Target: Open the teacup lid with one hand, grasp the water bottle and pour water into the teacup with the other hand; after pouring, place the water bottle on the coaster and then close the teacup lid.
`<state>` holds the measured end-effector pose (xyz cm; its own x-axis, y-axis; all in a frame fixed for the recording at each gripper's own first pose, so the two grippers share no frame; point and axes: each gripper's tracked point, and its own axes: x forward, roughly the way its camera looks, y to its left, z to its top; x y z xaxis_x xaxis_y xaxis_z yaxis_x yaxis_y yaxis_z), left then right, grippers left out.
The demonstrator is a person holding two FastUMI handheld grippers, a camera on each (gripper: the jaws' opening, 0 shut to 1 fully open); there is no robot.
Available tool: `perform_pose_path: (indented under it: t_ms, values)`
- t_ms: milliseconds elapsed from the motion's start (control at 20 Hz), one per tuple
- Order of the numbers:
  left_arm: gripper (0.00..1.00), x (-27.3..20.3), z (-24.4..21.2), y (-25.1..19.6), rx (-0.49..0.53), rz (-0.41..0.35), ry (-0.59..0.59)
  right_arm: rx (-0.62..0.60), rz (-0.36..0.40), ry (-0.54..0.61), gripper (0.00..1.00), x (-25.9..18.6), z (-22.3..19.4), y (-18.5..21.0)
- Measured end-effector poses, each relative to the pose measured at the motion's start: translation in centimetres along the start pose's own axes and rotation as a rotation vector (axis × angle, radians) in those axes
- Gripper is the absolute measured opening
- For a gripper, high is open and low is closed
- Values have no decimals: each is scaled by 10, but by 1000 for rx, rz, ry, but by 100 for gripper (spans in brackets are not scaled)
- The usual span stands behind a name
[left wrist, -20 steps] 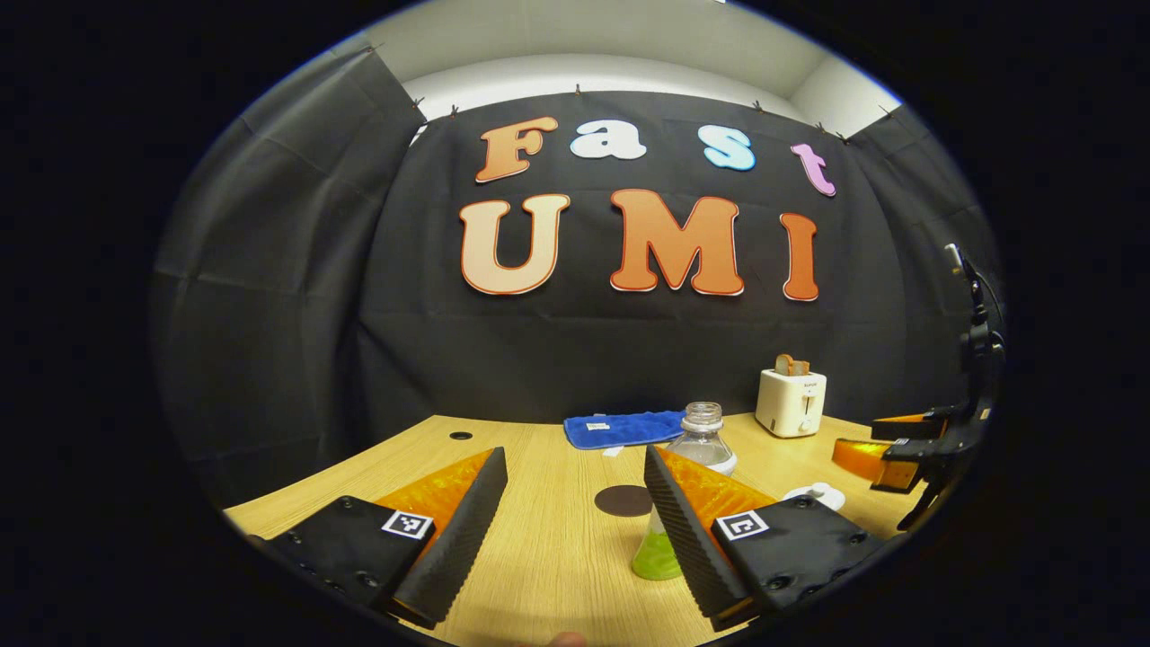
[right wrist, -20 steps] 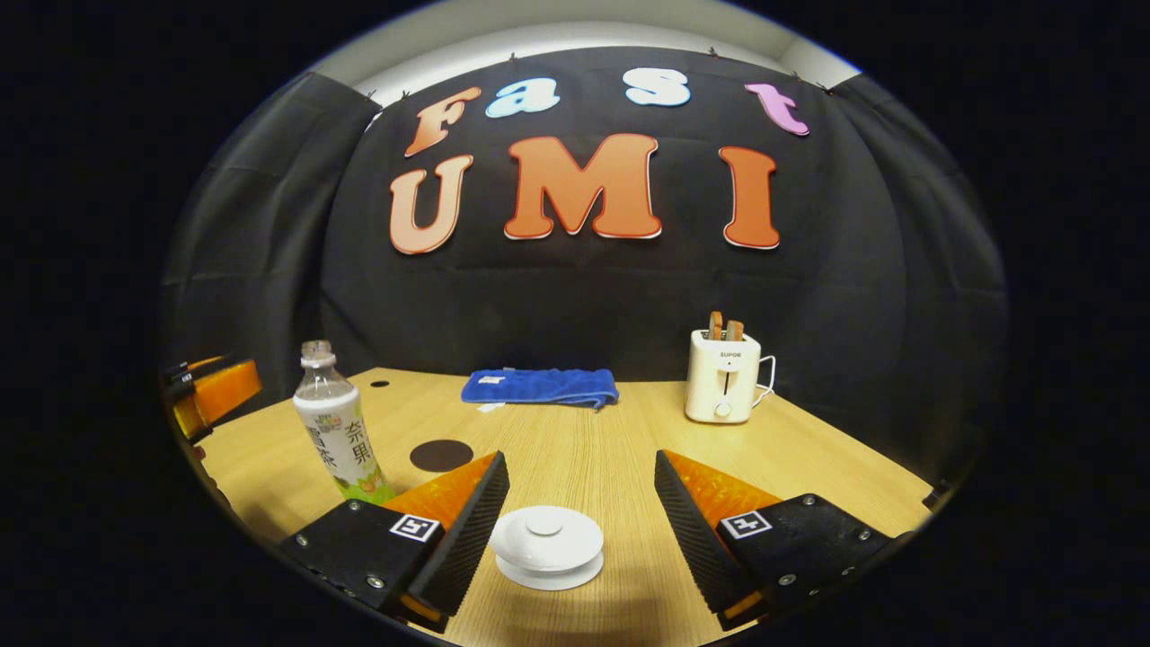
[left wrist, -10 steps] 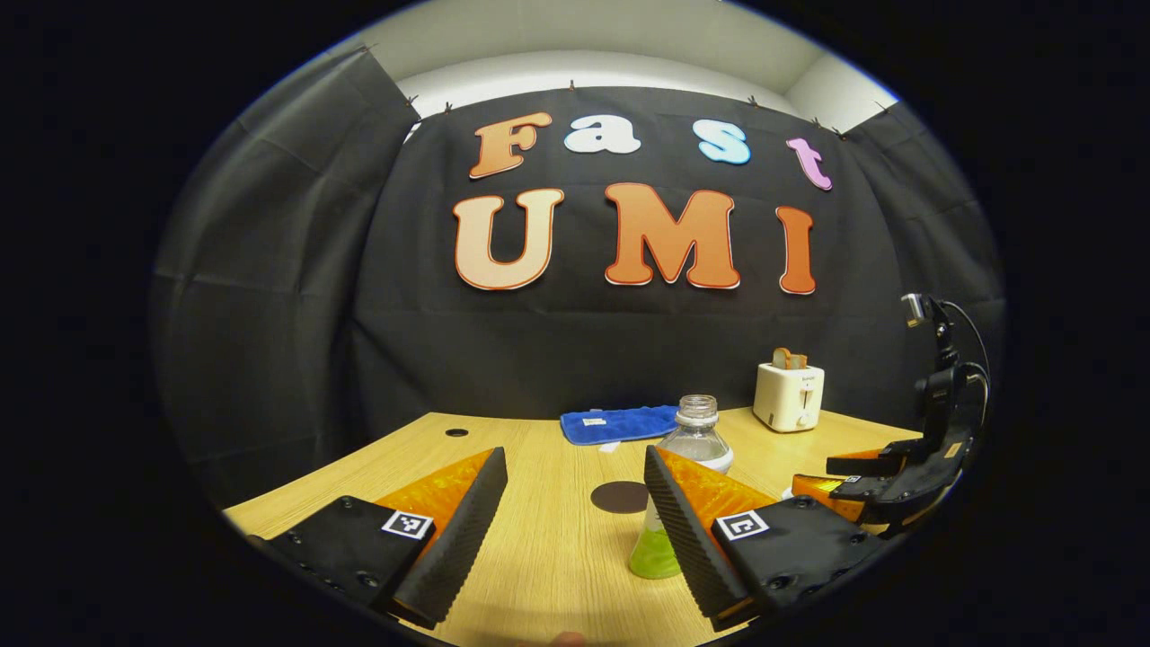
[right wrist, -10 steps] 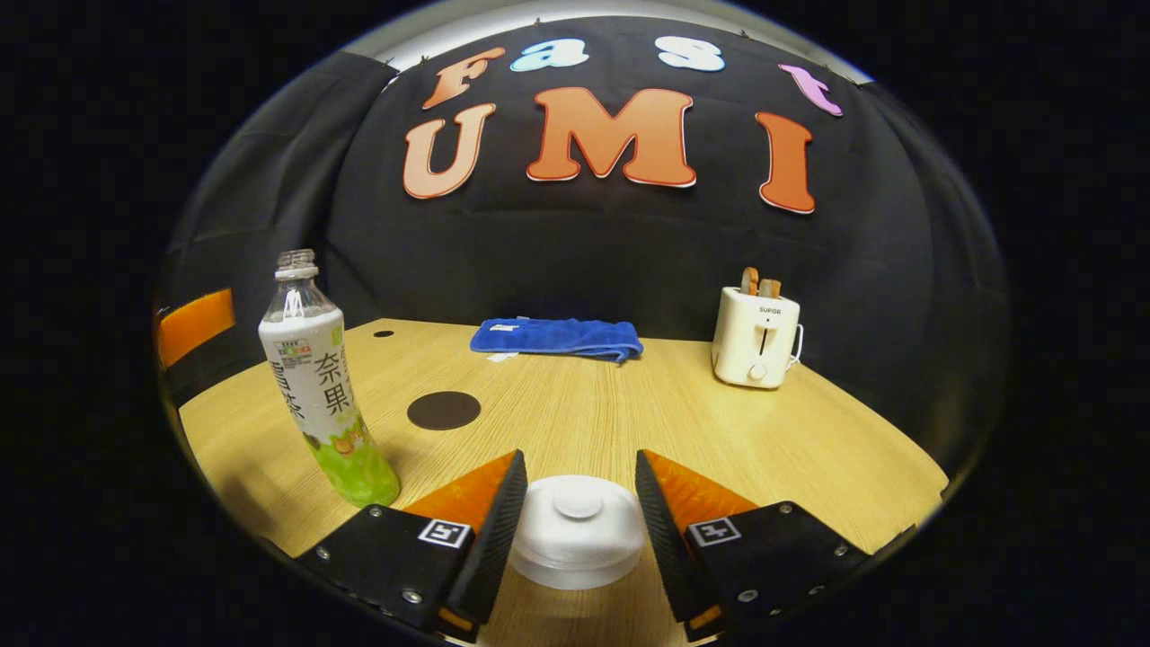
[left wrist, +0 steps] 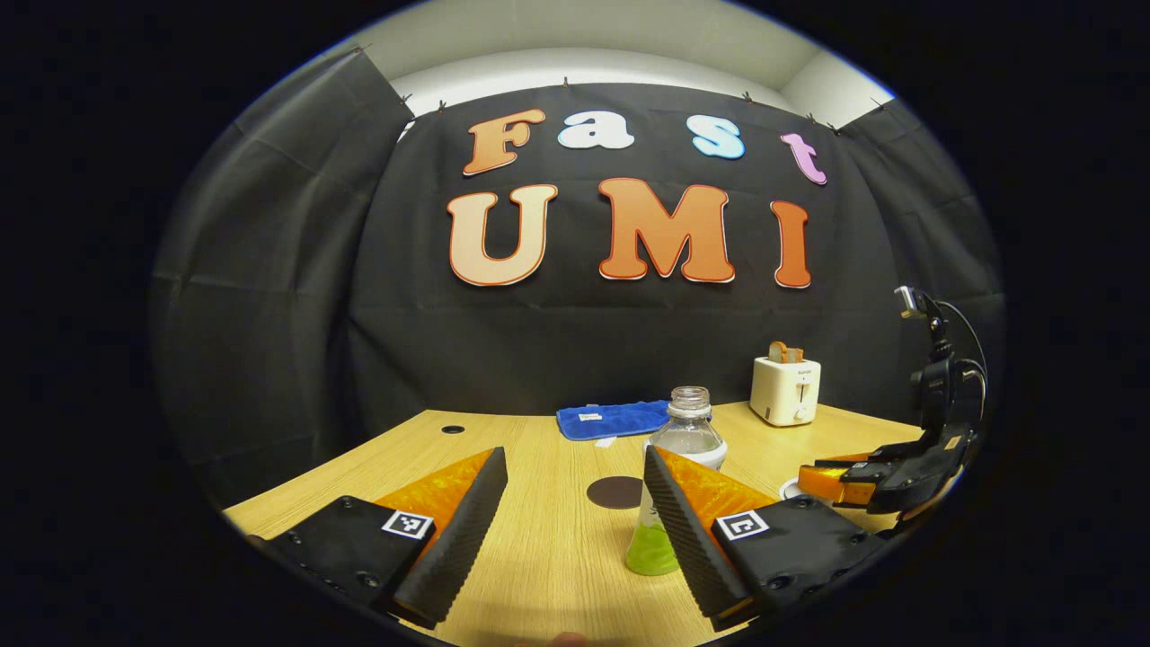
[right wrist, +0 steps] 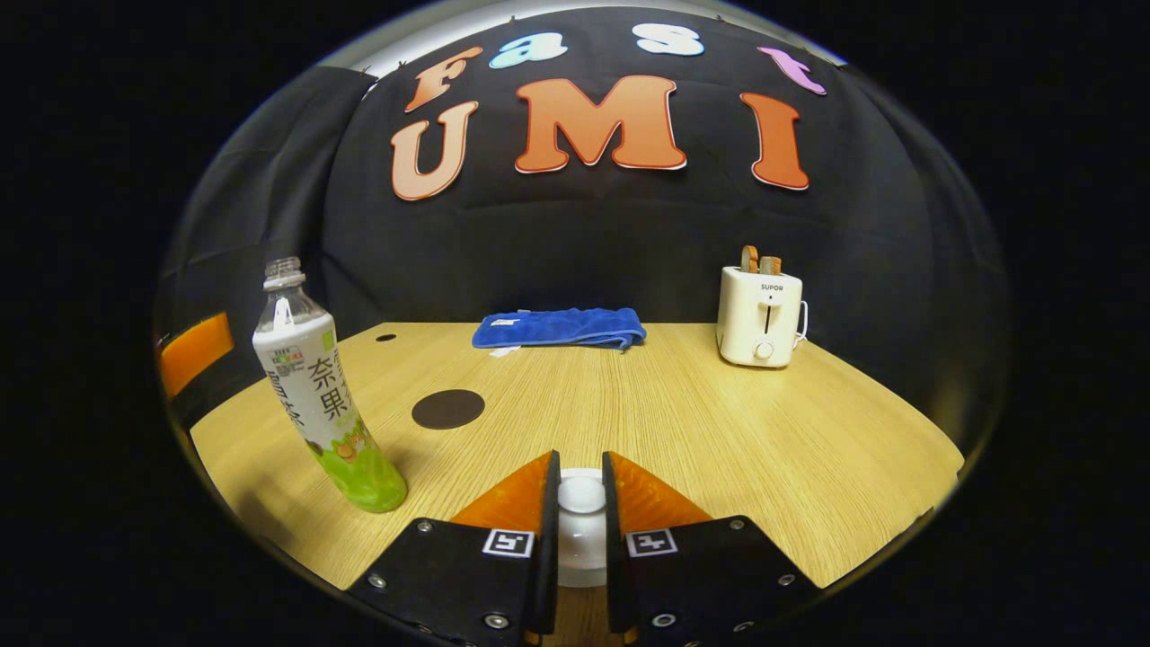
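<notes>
In the right gripper view, my right gripper (right wrist: pixel 581 463) is shut on the knob of the white teacup lid (right wrist: pixel 581 496), which sits low between the fingers. The uncapped water bottle (right wrist: pixel 314 404), clear on top with a green base, stands upright to the left. A dark round coaster (right wrist: pixel 447 409) lies beyond it. In the left gripper view, my left gripper (left wrist: pixel 575 454) is open with nothing between its fingers. The bottle (left wrist: pixel 685 436) stands just behind its right finger, the coaster (left wrist: pixel 614 491) lies ahead, and the right gripper (left wrist: pixel 858 476) is low at the far right.
A folded blue cloth (right wrist: pixel 557 328) lies at the back of the wooden table (right wrist: pixel 719 422). A white toaster (right wrist: pixel 756 305) with bread in it stands at the back right. The left gripper's finger (right wrist: pixel 193 355) shows at the left edge.
My right gripper came down over the teacup lid and went from open to shut on its knob. The left gripper stayed open and drifted only slightly.
</notes>
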<state>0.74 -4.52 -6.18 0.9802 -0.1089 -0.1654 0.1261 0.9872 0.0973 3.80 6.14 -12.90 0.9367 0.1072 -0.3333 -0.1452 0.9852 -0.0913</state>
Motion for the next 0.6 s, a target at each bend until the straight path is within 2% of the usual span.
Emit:
perform_pose_path:
  t_ms: [100, 150, 200, 250, 600]
  values:
    - [98, 0, -1, -2, -3, -4, 4, 2, -12, -30, 23, -6, 12, -9]
    - [98, 0, -3, -4, -8, -9, 8, -3, -20, -46, 19, -9, 17, -13]
    - [99, 0, -3, -6, -11, -16, 11, -1, -29, -59, 23, -13, 21, -20]
    - [98, -1, -4, -9, -10, -20, 12, 7, -42, -68, 23, -15, 25, -29]
    - [99, -3, -15, -33, -4, -80, 42, 83, -182, -74, 23, -24, 29, -98]
